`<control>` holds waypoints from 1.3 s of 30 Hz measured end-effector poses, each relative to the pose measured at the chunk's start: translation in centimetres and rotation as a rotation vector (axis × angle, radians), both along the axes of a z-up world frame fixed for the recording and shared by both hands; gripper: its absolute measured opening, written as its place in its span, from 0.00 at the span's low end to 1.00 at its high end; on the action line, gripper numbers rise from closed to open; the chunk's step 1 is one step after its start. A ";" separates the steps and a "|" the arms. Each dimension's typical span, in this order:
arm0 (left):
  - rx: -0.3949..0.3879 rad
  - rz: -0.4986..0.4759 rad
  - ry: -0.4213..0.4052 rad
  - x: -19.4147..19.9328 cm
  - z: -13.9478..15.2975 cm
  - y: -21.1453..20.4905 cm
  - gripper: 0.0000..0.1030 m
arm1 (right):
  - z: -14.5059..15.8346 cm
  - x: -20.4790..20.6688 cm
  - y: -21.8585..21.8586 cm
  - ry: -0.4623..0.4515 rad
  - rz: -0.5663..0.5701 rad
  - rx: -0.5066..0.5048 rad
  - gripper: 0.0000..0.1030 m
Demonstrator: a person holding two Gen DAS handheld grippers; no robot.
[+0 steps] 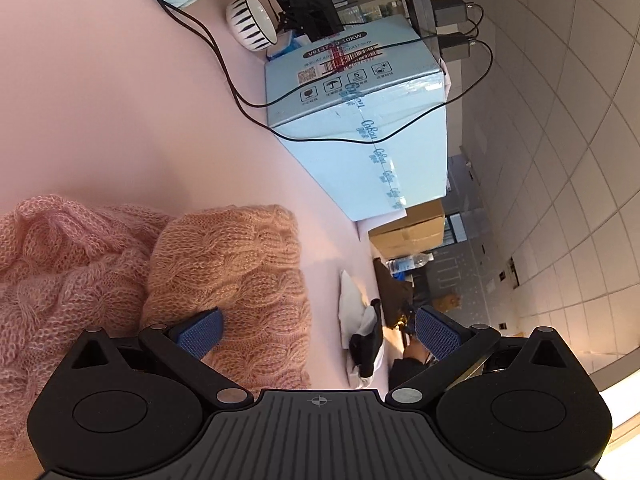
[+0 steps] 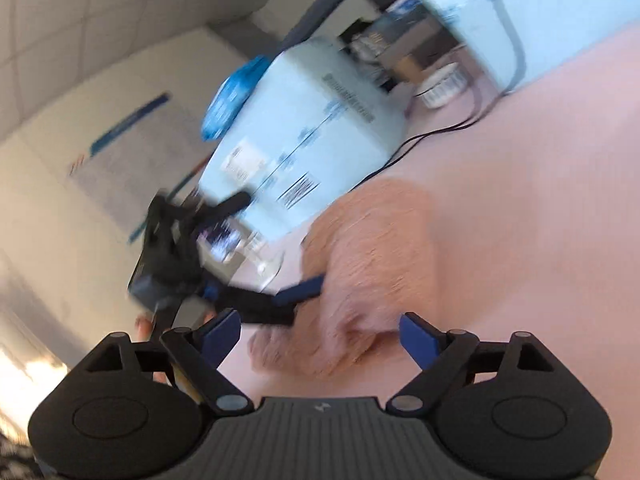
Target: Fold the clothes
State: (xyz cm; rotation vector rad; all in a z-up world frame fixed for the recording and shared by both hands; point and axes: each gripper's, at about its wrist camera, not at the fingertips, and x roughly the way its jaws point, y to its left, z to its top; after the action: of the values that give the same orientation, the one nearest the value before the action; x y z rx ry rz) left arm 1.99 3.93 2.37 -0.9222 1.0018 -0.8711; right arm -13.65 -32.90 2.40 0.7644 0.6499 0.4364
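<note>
A peach-pink cable-knit sweater [image 1: 224, 276] lies bunched on the pink table [image 1: 100, 112], with more of it spread at the left. My left gripper [image 1: 318, 330] is open above the sweater's right part; its left pad [image 1: 200, 330] is over the knit, its right pad [image 1: 436, 336] past the table edge. In the blurred right wrist view my right gripper [image 2: 320, 336] is open just above the same sweater [image 2: 372, 256]. The left gripper [image 2: 298, 294] shows there at the sweater's left edge.
A light blue carton [image 1: 360, 120] stands on the table beyond the sweater, with black cables [image 1: 224, 68] draped over it. A black-and-white bowl [image 1: 252, 20] sits behind. A white cloth [image 1: 356, 312] lies at the table edge. Brown boxes [image 1: 412, 232] stand beyond.
</note>
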 end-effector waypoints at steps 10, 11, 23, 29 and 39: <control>0.015 0.031 -0.024 0.0 -0.1 0.7 1.00 | -5.0 4.5 3.1 0.124 -0.018 0.205 0.45; 0.001 0.031 -0.016 0.1 -0.3 0.9 1.00 | -5.1 4.3 3.1 0.117 -0.033 0.217 0.42; -0.194 -0.048 0.061 0.7 -2.9 -2.1 1.00 | 2.1 -1.7 5.3 -0.312 -0.207 -0.253 0.31; -0.221 -0.039 0.093 0.5 -3.3 -1.6 1.00 | 3.9 -2.3 8.9 -0.476 -0.125 -0.457 0.27; 0.005 0.255 -0.059 -3.2 0.3 8.5 1.00 | 3.8 -0.9 16.6 -0.622 0.221 -0.586 0.28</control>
State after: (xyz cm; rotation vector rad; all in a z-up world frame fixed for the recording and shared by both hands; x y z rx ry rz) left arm -1.24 12.44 2.65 -0.9904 0.8144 -0.6771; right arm -14.54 -16.34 6.18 -0.0181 0.2448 0.6126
